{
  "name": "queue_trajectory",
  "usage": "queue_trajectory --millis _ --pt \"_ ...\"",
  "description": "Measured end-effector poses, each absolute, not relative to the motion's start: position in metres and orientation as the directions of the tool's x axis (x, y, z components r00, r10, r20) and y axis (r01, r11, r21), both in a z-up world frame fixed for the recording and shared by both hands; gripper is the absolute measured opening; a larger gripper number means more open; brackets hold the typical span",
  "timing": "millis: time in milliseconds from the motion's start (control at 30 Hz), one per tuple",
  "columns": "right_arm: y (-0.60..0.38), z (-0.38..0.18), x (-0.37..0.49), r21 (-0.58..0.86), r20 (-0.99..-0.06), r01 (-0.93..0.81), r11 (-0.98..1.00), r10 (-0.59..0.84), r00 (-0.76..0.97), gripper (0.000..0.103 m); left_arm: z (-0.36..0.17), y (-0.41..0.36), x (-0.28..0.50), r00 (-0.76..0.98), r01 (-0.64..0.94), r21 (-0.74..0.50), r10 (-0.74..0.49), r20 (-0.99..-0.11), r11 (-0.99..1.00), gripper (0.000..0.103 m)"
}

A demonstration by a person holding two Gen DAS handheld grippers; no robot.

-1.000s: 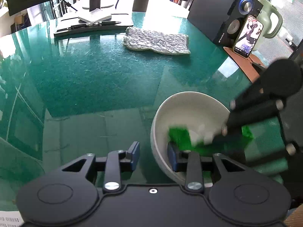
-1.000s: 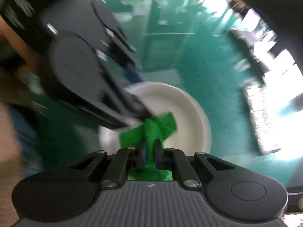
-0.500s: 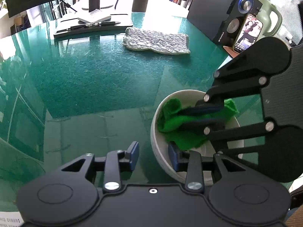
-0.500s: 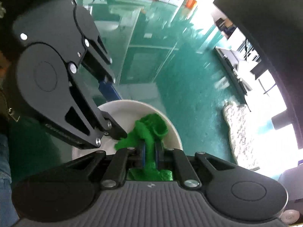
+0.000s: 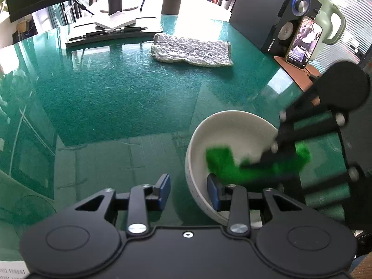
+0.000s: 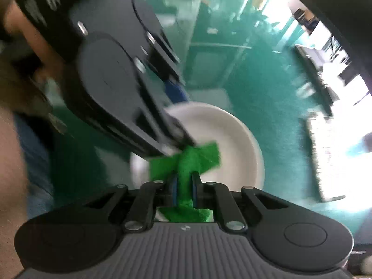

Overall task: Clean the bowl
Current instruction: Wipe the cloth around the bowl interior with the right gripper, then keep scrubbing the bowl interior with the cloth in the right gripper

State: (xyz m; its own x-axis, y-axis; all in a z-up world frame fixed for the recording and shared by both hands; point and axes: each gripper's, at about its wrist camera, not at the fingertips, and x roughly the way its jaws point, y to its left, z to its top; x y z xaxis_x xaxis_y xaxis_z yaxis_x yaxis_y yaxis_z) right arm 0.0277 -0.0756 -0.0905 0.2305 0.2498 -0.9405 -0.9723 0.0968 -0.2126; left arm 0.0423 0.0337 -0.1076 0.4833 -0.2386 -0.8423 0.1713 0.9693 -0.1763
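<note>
A white bowl sits on the green glass table, low and right in the left wrist view, and also shows in the right wrist view. My left gripper is open with the bowl's near rim between its blue pads; one pad is inside the bowl, one outside, and no clear contact shows. My right gripper is shut on a green cloth and presses it inside the bowl. In the left wrist view the cloth is blurred against the bowl's inner wall.
A grey quilted cloth lies farther back on the table. A black speaker, a phone and a pale green kettle stand at the right. A notebook with a pen is at the back.
The right gripper swept the green cloth from high in the bowl down toward its near right side. The left gripper and bowl stayed put.
</note>
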Motion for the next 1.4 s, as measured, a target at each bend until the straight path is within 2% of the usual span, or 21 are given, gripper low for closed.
queue_trajectory --millis 233,433,733,833,867,900,967,1000,1100,1200,1233,1333,1400 --pt "-0.069 -0.093 0.032 -0.277 -0.897 -0.952 0.129 0.32 0.305 0.011 -0.108 0.034 0.043 0.483 0.173 -0.175 -0.238 -0.842 0.969 0.039" --pt "-0.084 -0.091 0.037 -0.231 -0.913 -0.959 0.164 0.305 0.272 0.011 -0.109 0.034 0.043 0.485 0.172 -0.172 -0.235 -0.843 0.97 0.04" --pt "-0.086 -0.088 0.035 -0.01 -0.928 -0.98 0.197 0.363 0.082 0.01 -0.108 0.031 0.044 0.48 0.184 -0.162 -0.233 -0.846 0.969 0.043" --pt "-0.087 -0.089 0.033 -0.061 -0.929 -0.985 0.159 0.352 0.115 0.011 -0.108 0.031 0.043 0.48 0.184 -0.16 -0.231 -0.846 0.97 0.043" --pt "-0.088 -0.091 0.028 -0.158 -0.92 -0.979 0.129 0.34 0.194 0.011 -0.108 0.03 0.043 0.48 0.183 -0.16 -0.23 -0.846 0.97 0.043" --pt "-0.088 -0.092 0.026 -0.221 -0.909 -0.968 0.118 0.334 0.248 0.015 -0.108 0.03 0.043 0.481 0.182 -0.159 -0.229 -0.846 0.97 0.043" --pt "-0.091 -0.088 0.029 -0.229 -0.897 -0.962 0.146 0.353 0.267 0.035 -0.108 0.03 0.042 0.482 0.181 -0.159 -0.228 -0.846 0.971 0.043" --pt "-0.095 -0.083 0.032 -0.199 -0.895 -0.967 0.157 0.372 0.244 0.036 -0.108 0.03 0.042 0.483 0.18 -0.159 -0.228 -0.846 0.971 0.043" --pt "-0.103 -0.074 0.037 -0.165 -0.89 -0.972 0.169 0.4 0.22 0.035 -0.108 0.031 0.042 0.483 0.179 -0.159 -0.228 -0.845 0.971 0.044" --pt "-0.105 -0.068 0.043 -0.13 -0.882 -0.972 0.195 0.425 0.203 0.024 -0.108 0.031 0.042 0.483 0.18 -0.158 -0.227 -0.845 0.971 0.044" --pt "-0.106 -0.067 0.044 -0.108 -0.881 -0.973 0.202 0.435 0.188 0.016 -0.108 0.031 0.043 0.483 0.181 -0.158 -0.227 -0.845 0.971 0.044" --pt "-0.097 -0.073 0.047 -0.088 -0.895 -0.979 0.184 0.417 0.159 0.015 -0.108 0.031 0.043 0.482 0.184 -0.155 -0.227 -0.846 0.97 0.045" --pt "-0.089 -0.082 0.049 -0.071 -0.907 -0.981 0.181 0.398 0.139 0.011 -0.108 0.031 0.043 0.482 0.186 -0.154 -0.227 -0.846 0.97 0.046"
